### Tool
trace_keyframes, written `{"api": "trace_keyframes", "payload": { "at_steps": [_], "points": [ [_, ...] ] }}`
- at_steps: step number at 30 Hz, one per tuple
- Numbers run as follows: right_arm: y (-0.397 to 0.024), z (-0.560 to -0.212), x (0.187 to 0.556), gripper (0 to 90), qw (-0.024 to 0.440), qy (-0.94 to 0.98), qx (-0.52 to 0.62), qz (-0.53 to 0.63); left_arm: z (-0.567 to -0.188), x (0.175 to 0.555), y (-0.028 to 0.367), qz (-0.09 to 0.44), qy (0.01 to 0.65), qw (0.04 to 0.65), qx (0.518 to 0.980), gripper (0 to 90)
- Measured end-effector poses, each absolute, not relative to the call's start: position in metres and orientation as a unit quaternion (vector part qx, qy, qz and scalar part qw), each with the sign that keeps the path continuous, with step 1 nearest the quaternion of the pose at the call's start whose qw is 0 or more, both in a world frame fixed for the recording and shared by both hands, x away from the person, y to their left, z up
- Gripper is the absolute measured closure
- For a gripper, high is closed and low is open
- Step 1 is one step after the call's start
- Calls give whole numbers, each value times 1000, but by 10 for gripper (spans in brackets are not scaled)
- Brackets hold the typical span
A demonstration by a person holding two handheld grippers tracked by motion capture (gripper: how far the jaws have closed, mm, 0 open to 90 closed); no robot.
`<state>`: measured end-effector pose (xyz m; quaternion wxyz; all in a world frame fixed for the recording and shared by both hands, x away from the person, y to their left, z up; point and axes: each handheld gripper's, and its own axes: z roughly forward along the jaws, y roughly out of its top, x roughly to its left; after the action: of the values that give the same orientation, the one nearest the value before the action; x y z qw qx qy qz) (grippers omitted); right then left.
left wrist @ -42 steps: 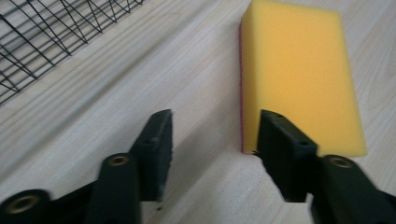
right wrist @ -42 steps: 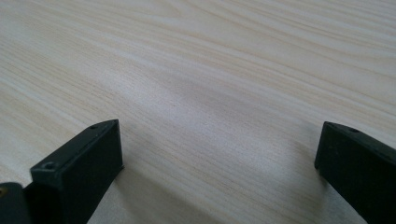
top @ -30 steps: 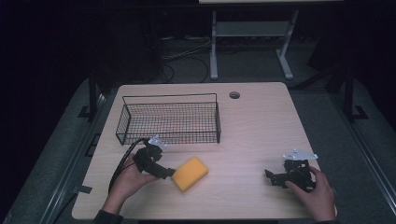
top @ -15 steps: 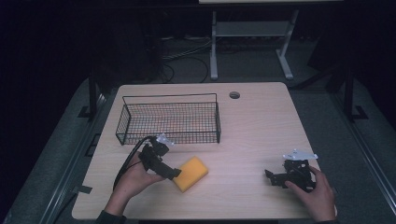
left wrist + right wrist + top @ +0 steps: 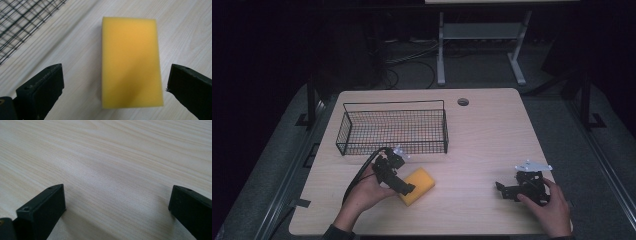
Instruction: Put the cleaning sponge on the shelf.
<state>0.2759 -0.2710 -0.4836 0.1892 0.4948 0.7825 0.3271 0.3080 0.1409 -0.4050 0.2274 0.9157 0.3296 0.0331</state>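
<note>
Approach stage of a pick. I am bringing my left claw (image 5: 408, 188) up to the yellow sponge (image 5: 419, 185), which is lying flat on the surface (image 5: 492, 145), just in front of the wire basket (image 5: 393, 126) and apart from it. Nothing is gripped yet: the sponge is resting on the wood and the basket is, as far as its mesh lets me see, holding nothing. By my judgement the reach is nearly done, while the closing, the lift and any carry toward the basket are all left.

In the left gripper view the sponge (image 5: 130, 61) is sitting between my two jaws, which are standing wide apart, its long side running away from me and a strip of bare wood showing on either side; neither jaw is touching it.

My right claw (image 5: 501, 189) is resting well to the right of the sponge, jaws spread over bare wood.
</note>
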Motion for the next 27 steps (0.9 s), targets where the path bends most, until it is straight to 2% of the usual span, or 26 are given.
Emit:
{"api": "trace_keyframes", "payload": {
  "at_steps": [27],
  "points": [
    [-271, -484, 276, 1, 189, 783, 494, 327, -432, 313, 97, 21, 297, 185, 936, 3]
  ]
}}
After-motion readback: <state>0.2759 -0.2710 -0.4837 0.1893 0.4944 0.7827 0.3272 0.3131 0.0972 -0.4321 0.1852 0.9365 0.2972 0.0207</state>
